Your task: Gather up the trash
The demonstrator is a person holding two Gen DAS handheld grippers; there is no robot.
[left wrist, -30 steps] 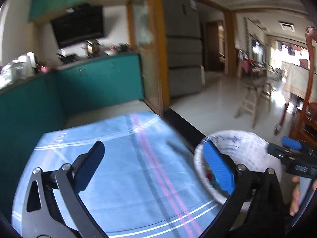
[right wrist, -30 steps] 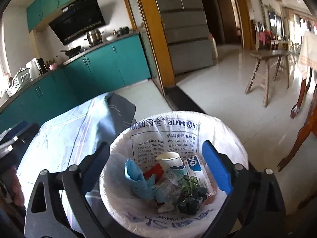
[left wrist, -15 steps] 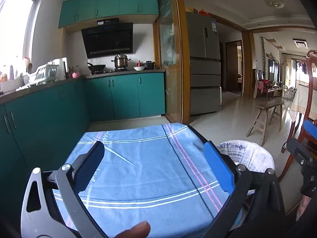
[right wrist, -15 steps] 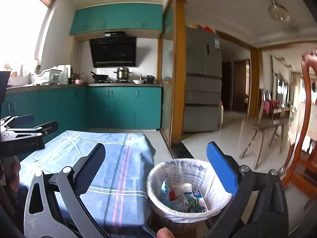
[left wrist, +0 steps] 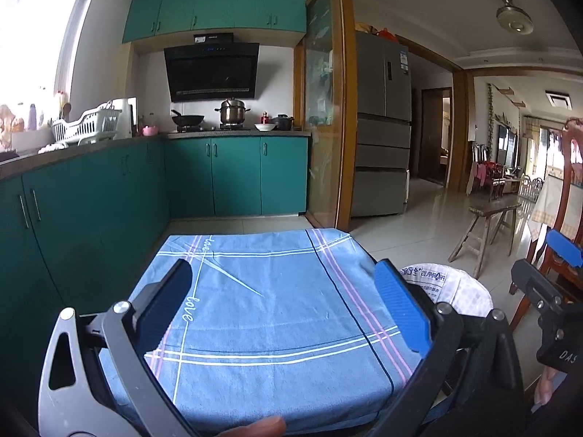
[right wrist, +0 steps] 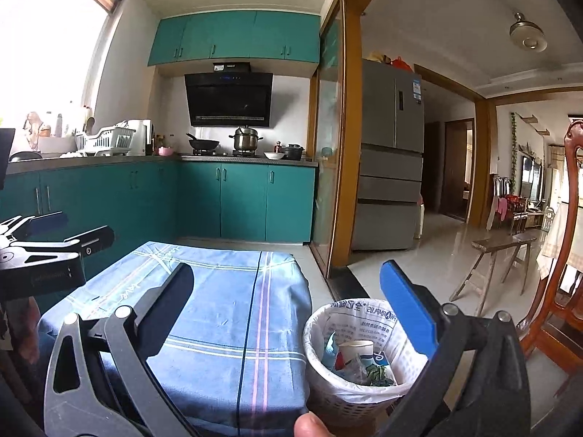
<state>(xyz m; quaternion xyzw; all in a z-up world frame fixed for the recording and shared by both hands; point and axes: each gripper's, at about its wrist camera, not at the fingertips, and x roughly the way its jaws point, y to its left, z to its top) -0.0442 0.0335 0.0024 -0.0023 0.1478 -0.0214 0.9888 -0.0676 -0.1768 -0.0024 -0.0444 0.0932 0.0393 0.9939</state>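
Note:
A white-lined wicker trash bin (right wrist: 329,397) stands on the floor beside the right edge of a low table draped in a blue striped cloth (right wrist: 226,291). In the bin lie a paper cup (right wrist: 359,349), blue wrapping and green scraps. My right gripper (right wrist: 288,309) is open and empty, held back from the bin and above it. My left gripper (left wrist: 282,309) is also open and empty over the blue cloth (left wrist: 277,262), which is bare. The bin's liner (left wrist: 462,295) shows past the left gripper's right finger. Each gripper appears at the edge of the other's view.
Teal cabinets (left wrist: 91,200) run along the left and back walls. A wooden door frame (right wrist: 351,145) and a grey fridge (right wrist: 391,167) stand behind the bin. A wooden stool (right wrist: 499,266) and a red-brown chair (right wrist: 566,255) are on the tiled floor to the right.
Both grippers drew back and rose: the right one no longer looks straight down into the bin, and the left view tilted up from the cloth to the kitchen. Both stayed open.

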